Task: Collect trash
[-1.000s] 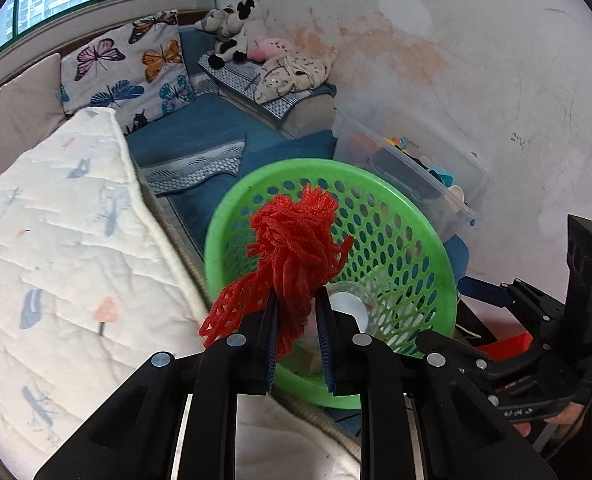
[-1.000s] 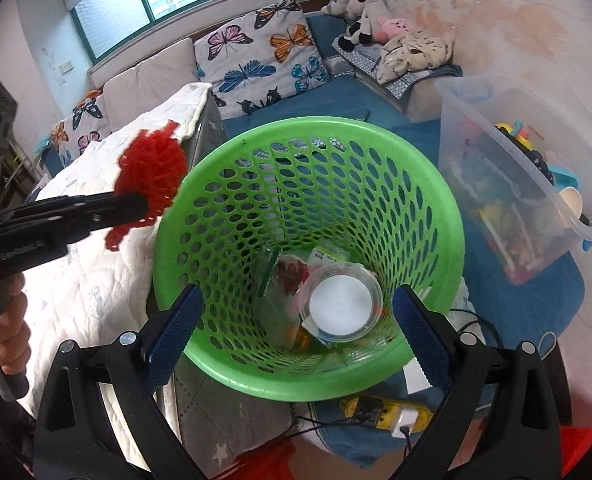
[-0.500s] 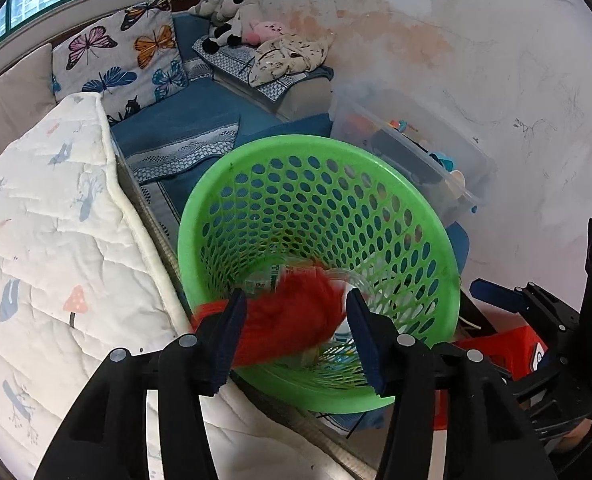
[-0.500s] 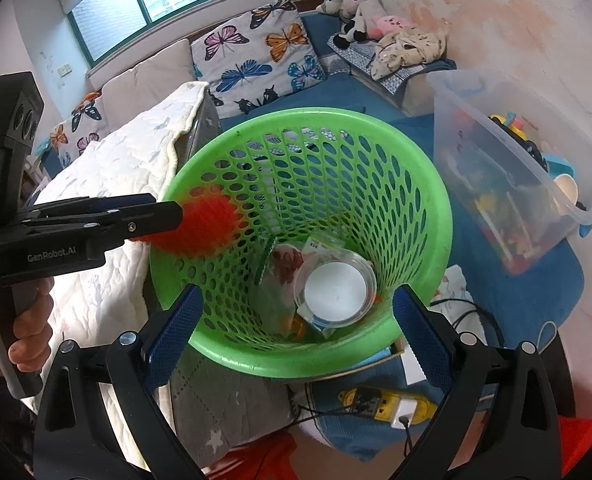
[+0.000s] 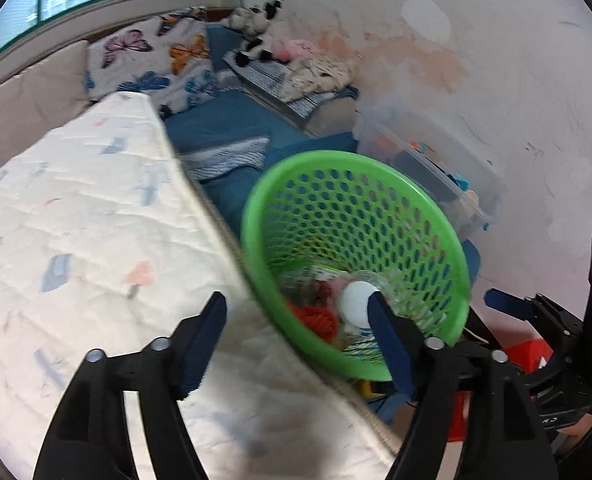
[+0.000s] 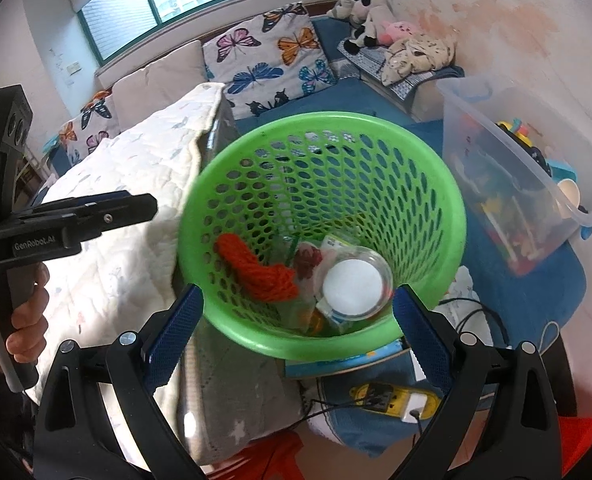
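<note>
A green perforated basket (image 6: 327, 124) stands beside the bed, also seen as the green basket (image 5: 335, 160) in the left wrist view. In it lie a red mesh net (image 6: 256, 268), a clear cup with a white lid (image 6: 351, 288) and other wrappers. The red net (image 5: 315, 318) shows at the bottom from the left too. My left gripper (image 5: 296, 312) is over the quilt edge to the left of the basket, its jaws opening with nothing between them. My right gripper (image 6: 297, 300) stands wide open at the basket's near rim, its pads not pressing it.
A white quilted mattress (image 5: 76, 240) lies left of the basket. A clear storage box (image 6: 515, 200) of toys stands on the right by the wall. A yellow power strip (image 6: 387, 398) and cables lie on the floor below. Butterfly pillows (image 6: 272, 60) are behind. A hand (image 6: 24, 320) holds the left gripper's handle.
The left gripper opened and let go of the red net, which dropped into the basket. It then drew back left over the quilt. The right gripper stayed put.
</note>
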`<action>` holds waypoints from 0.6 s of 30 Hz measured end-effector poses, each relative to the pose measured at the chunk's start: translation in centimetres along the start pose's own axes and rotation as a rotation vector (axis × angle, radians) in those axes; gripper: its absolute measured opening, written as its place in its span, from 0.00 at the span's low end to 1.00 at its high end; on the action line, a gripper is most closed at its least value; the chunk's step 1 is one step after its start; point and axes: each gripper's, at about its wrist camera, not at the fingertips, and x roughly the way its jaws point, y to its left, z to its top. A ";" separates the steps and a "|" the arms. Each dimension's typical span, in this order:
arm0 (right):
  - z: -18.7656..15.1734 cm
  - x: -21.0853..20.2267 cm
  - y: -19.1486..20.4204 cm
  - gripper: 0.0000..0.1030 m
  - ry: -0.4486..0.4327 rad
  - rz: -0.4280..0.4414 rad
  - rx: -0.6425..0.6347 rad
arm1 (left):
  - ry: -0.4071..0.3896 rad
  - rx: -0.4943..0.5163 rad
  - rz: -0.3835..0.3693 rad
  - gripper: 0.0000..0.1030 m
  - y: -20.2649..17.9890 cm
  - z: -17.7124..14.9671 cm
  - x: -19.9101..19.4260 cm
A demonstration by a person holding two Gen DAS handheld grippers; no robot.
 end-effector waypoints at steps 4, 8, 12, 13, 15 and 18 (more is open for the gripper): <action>-0.4 -0.4 1.8 0.92 -0.008 0.008 -0.022 | -0.035 -0.013 0.040 0.77 1.4 -0.9 -2.1; -0.6 -0.7 3.7 0.92 -0.012 0.013 -0.046 | -0.063 -0.035 0.069 0.82 2.8 -1.9 -4.1; -0.8 -0.9 5.7 0.92 -0.017 0.012 -0.077 | -0.086 -0.061 0.109 0.86 4.7 -3.4 -6.3; -1.0 -1.0 6.4 0.92 -0.020 0.016 -0.086 | -0.090 -0.068 0.117 0.87 5.1 -3.8 -6.7; -1.3 -1.1 7.3 0.93 -0.019 0.028 -0.094 | -0.093 -0.085 0.140 0.87 6.0 -4.6 -7.6; -1.6 -1.1 8.8 0.93 -0.019 0.041 -0.111 | -0.098 -0.108 0.176 0.88 7.3 -6.0 -9.0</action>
